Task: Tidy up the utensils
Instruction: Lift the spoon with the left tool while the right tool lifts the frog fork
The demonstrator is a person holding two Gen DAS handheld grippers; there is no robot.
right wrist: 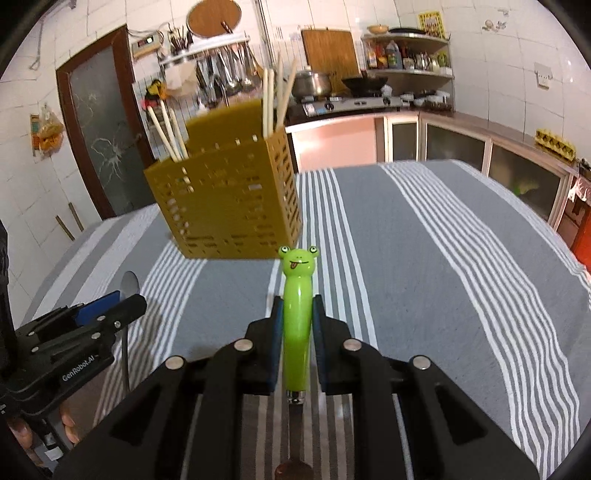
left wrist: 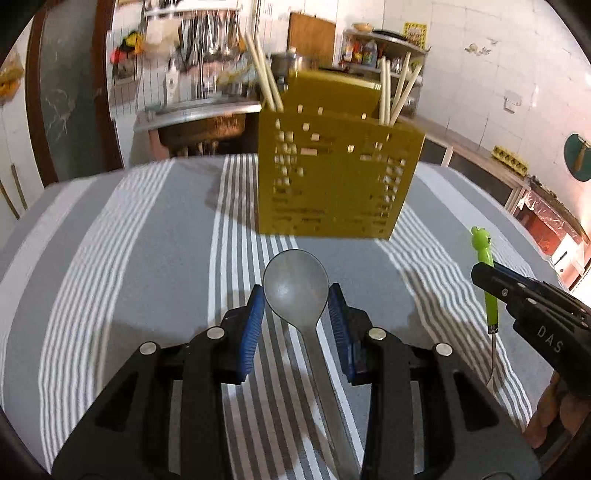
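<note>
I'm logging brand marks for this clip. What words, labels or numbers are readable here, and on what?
"GenRobot.AI": white print on the left claw's black body, right wrist view.
"DAS": white letters on the right claw's body, left wrist view; it may be part of a longer word.
Yellow poster on the far wall: too small to read.
Bottle labels on the shelf: too blurred to read.
</note>
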